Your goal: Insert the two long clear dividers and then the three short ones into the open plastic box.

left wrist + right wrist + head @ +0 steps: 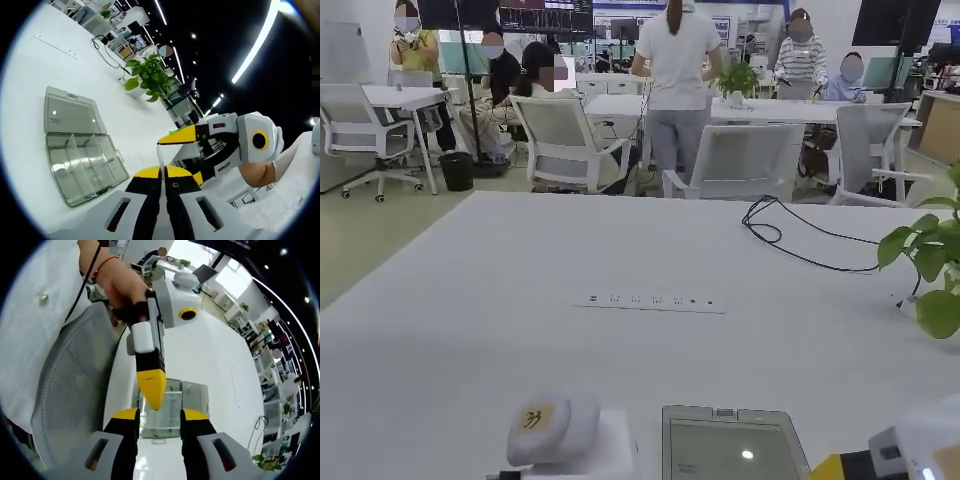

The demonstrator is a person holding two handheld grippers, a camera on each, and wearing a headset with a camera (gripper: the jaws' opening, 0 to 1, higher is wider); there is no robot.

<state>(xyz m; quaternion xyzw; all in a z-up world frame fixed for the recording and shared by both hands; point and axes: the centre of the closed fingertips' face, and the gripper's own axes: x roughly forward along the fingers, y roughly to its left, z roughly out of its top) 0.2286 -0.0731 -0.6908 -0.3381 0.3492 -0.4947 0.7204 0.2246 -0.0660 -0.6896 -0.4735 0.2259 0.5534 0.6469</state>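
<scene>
Clear plastic box lies open on the white tabletop, its lid flat beside the tray and upright dividers standing in the tray. Near the box, raised off the tabletop, the left gripper has its jaws pinched on a thin clear divider. The right gripper faces it across the box, jaws spread wide.

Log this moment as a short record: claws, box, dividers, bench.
left claw: shut on a thin clear divider
right claw: open, jaws apart, facing the left claw's tip
plastic box: open on the white bench, lid laid flat
inside box: long dividers already standing upright
also on bench: power strip, potted plant
</scene>
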